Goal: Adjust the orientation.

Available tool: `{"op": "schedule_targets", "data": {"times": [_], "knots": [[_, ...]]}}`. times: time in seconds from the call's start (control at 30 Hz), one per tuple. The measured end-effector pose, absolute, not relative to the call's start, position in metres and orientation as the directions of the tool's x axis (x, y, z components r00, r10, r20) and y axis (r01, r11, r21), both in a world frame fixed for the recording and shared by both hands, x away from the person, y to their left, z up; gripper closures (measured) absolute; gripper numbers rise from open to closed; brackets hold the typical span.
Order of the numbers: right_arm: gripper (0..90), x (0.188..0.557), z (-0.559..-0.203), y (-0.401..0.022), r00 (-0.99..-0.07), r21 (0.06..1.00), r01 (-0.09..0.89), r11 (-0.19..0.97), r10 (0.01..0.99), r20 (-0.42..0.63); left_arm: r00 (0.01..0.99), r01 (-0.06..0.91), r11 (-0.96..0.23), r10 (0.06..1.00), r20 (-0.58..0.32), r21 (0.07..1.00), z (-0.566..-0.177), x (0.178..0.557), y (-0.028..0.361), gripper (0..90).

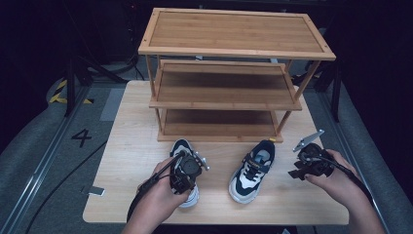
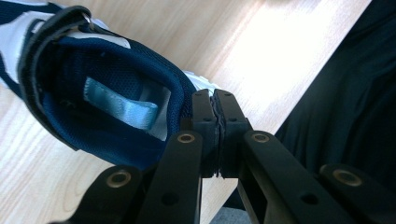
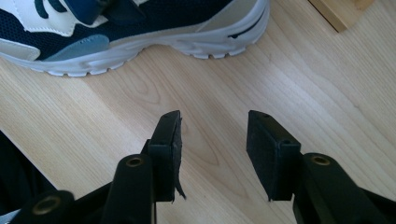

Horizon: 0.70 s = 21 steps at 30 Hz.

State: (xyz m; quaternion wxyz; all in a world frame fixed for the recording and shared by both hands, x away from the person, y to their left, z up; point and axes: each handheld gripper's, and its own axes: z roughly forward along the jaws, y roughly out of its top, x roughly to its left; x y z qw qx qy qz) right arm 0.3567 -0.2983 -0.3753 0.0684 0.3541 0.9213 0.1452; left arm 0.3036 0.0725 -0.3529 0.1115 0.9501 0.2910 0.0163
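My left gripper (image 1: pixel 186 171), low and left of centre in the high view, has its jaws pressed together on the heel collar of the left shoe (image 2: pixel 100 100); in the left gripper view the navy padded rim runs into the pinch, with the pale blue pull loop (image 2: pixel 122 106) just left of it. I judge this the pick-up step, the shoe rack (image 1: pixel 229 78) at the top of the frame being the likely goal. To do it well I would keep the bite deep on the collar, lift straight so the sole clears the table (image 1: pixel 126 146), and hold the toe level toward the bottom shelf.

My right gripper (image 3: pixel 214 154) has its jaws apart with nothing between them, bare wood under them. The right shoe (image 1: pixel 253 170) sits centre-right in the high view, near that gripper but not touching. I would line the jaws over its heel rim before closing, not on the sole edge.
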Motion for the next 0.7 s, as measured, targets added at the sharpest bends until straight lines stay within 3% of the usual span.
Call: {"op": "schedule_targets", "data": {"times": [0.07, 0.17, 0.23, 0.33, 0.43, 0.7], "knots": [[55.9, 0.358, -0.375, -0.296, -0.745, 0.315, 0.628, 0.712, 0.667, -0.023, 0.832, 0.549, -0.803, 0.551, -0.06, 0.234, -0.353, 0.303, 0.073, 81.7], [55.4, 0.359, -0.374, -0.293, -0.76, 0.312, 0.609, 0.729, 0.649, -0.031, 0.835, 0.54, -0.788, 0.545, -0.073, 0.297, -0.344, 0.298, 0.074, 57.5], [55.4, 0.359, -0.374, -0.293, -0.762, 0.315, 0.608, 0.729, 0.647, -0.027, 0.826, 0.545, -0.779, 0.562, -0.042, 0.31, -0.34, 0.297, 0.076, 51.7], [55.1, 0.359, -0.374, -0.294, -0.76, 0.314, 0.61, 0.727, 0.65, -0.027, 0.793, 0.582, -0.739, 0.608, -0.037, 0.338, -0.337, 0.301, 0.085, 48.7], [54.9, 0.359, -0.375, -0.296, -0.757, 0.306, 0.614, 0.728, 0.653, -0.035, 0.758, 0.633, -0.713, 0.651, -0.052, 0.301, -0.344, 0.307, 0.093, 49.2], [54.4, 0.359, -0.376, -0.3, -0.748, 0.303, 0.626, 0.719, 0.663, -0.031, 0.762, 0.647, -0.729, 0.632, -0.143, 0.225, -0.373, 0.323, 0.093, 50.7]]}}
